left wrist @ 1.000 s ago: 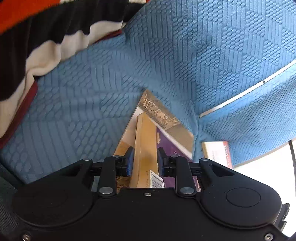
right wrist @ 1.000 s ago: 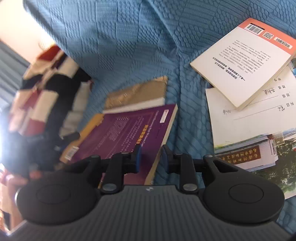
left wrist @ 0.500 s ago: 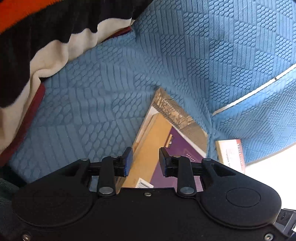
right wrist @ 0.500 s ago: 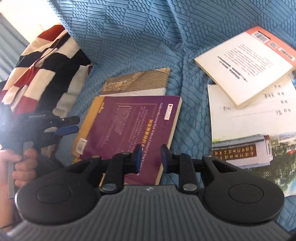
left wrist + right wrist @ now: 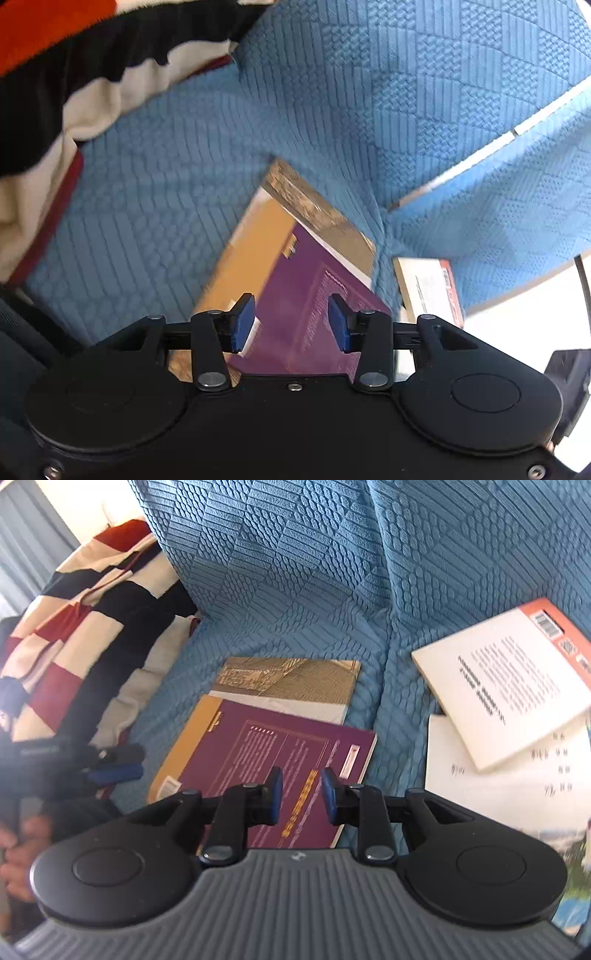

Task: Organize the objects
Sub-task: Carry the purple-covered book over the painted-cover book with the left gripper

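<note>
Purple and slick, the top book (image 5: pixel 280 760) lay askew on a gold-covered book (image 5: pixel 291 679) on the blue sofa cover (image 5: pixel 332 572), two more white books (image 5: pixel 509 686) well apart at my right. My left claw (image 5: pixel 291 323) had just been opening, nothing between its pads; my right claw (image 5: pixel 299 794) hung part open and empty above the purple cover. I judged the risk plain: the soft cushion gave, so the skewed pile could slide off, or a pinch might catch only a cover.
</note>
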`<action>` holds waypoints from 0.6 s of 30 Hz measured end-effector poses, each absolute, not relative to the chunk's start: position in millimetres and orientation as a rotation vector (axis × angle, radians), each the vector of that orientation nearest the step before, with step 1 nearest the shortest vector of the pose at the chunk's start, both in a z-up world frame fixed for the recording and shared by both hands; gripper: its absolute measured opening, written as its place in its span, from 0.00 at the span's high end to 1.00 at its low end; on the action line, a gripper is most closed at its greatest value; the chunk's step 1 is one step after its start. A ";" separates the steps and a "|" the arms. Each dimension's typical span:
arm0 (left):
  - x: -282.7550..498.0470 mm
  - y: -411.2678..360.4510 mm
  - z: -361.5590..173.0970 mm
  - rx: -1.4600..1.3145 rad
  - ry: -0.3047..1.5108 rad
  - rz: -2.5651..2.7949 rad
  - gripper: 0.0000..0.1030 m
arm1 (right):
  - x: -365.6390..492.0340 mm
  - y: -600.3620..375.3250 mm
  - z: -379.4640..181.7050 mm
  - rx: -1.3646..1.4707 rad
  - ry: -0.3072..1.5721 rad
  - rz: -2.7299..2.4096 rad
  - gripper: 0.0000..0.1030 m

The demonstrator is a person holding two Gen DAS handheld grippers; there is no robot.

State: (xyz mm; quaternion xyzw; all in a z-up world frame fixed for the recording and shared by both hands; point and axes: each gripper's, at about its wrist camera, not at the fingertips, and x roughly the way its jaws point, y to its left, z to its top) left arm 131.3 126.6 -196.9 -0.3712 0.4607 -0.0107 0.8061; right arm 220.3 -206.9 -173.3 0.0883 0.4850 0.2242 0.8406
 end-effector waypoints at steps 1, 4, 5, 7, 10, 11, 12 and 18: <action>130.0 124.4 -196.9 -0.798 0.996 -0.035 0.60 | 223.5 -206.0 -173.5 0.181 1.026 0.475 0.74; 125.7 118.7 -200.0 -0.816 1.024 -0.063 0.59 | 234.7 -204.5 -174.7 0.169 1.030 0.479 0.66; 124.2 116.7 -201.3 -0.820 1.033 -0.066 0.59 | 238.9 -204.1 -175.3 0.165 1.035 0.480 0.62; 122.4 113.7 -203.3 -0.821 1.052 -0.063 0.58 | 247.0 -202.6 -177.2 0.150 1.047 0.487 0.55; 120.3 110.7 -204.3 -0.819 1.067 -0.066 0.56 | 258.5 -200.0 -181.2 0.129 1.057 0.511 0.49; 120.8 109.5 -204.9 -0.814 1.079 -0.067 0.55 | 262.7 -199.2 -182.6 0.122 1.062 0.513 0.44; 121.6 107.9 -207.8 -0.809 1.092 -0.066 0.55 | 266.8 -198.1 -184.0 0.116 1.067 0.514 0.42; 124.9 104.9 -221.3 -0.800 1.153 -0.055 0.55 | 294.1 -185.6 -190.9 0.034 1.088 0.559 0.38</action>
